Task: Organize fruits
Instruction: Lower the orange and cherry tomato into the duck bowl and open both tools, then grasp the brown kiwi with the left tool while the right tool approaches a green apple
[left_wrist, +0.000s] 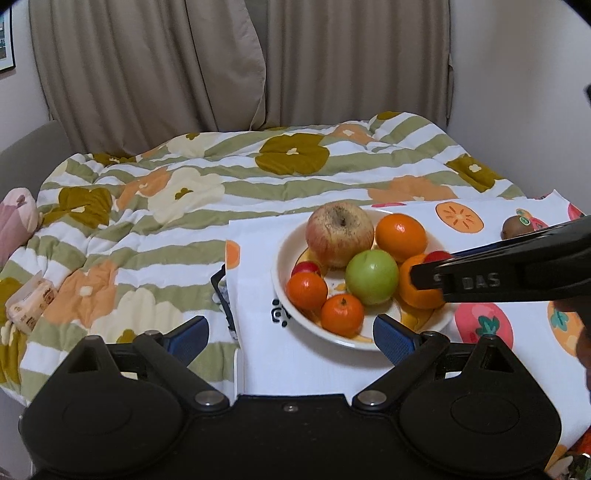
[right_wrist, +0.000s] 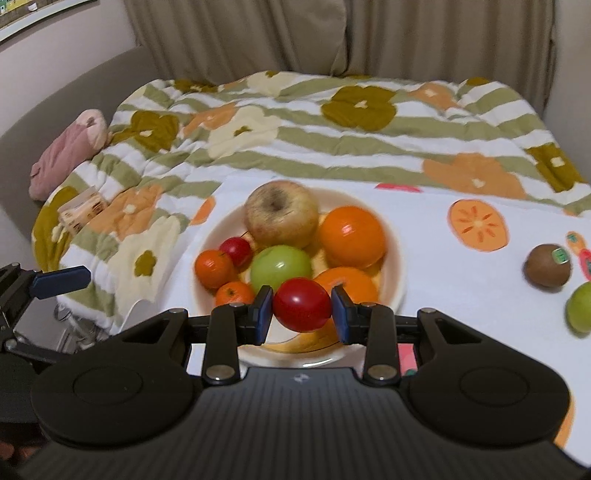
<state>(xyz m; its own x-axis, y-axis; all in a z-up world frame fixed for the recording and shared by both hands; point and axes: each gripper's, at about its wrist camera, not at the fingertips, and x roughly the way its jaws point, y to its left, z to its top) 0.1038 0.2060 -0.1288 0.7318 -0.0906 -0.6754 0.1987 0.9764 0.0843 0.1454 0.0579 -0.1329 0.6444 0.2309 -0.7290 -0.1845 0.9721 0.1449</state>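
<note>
Right gripper (right_wrist: 301, 309): fingers clamped on a small red fruit (right_wrist: 301, 304), held over the near rim of the plate (right_wrist: 397, 254). Left gripper (left_wrist: 291, 338): fingers spread wide, holding nothing, near edge of plate. On the plate: green apple (right_wrist: 280, 266), tangerines, oranges, large yellow-red apple (right_wrist: 281, 214). Right of the plate, on the fruit-print cloth (right_wrist: 424, 258): kiwi (right_wrist: 547, 266). Beyond: flowered quilt (right_wrist: 332, 133).

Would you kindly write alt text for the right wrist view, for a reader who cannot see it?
The right gripper holds a small red fruit between its blue pads just above a white bowl of fruit: a large apple, a green apple and several oranges. The bowl sits on a fruit-print cloth, with a kiwi to the right.
</note>
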